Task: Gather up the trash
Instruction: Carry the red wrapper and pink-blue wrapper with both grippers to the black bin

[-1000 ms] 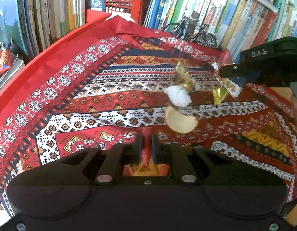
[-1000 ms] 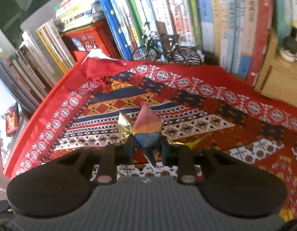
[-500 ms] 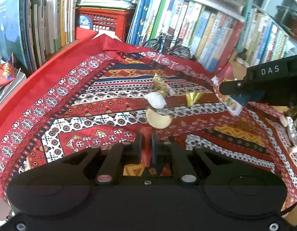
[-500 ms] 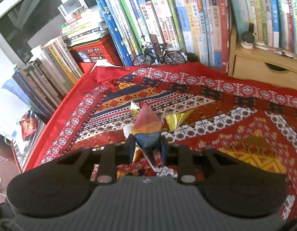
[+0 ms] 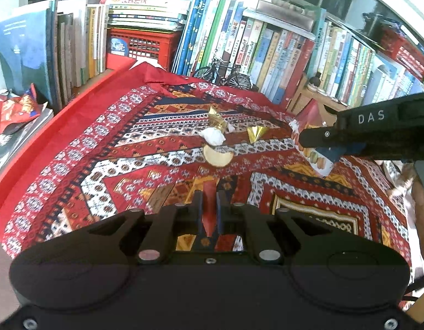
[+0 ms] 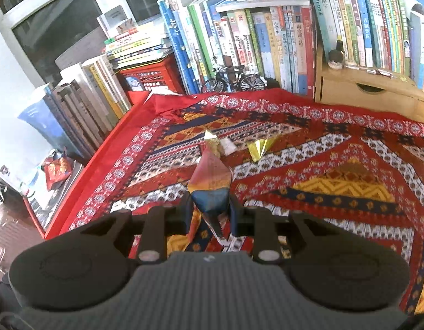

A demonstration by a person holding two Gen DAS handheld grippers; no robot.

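On the patterned red cloth (image 5: 107, 159) lie a white crumpled tissue (image 5: 213, 136), a round pale peel (image 5: 217, 158), a gold foil wrapper (image 5: 217, 119) and a gold foil triangle (image 5: 256, 132). My left gripper (image 5: 209, 210) hovers near the cloth's front, shut on a thin red wrapper strip (image 5: 209, 206). My right gripper (image 5: 302, 140) enters from the right, above the cloth, shut on a colourful snack wrapper (image 5: 315, 161). In the right wrist view that snack wrapper (image 6: 210, 184) stands between my right gripper's (image 6: 211, 210) fingers, with the gold triangle (image 6: 260, 147) and gold wrapper (image 6: 212, 140) beyond.
Rows of books (image 5: 267, 46) wall the back and left. A red crate (image 5: 140, 45) and a model bicycle (image 5: 225, 75) stand at the back edge. A wooden drawer box (image 6: 368, 93) sits at the back right. A red snack bag (image 5: 16, 110) lies on books at the left.
Both grippers have lifted and drawn back from the trash pile, each keeping its wrapper. The right gripper has moved rightward, away from the tissue and foil.
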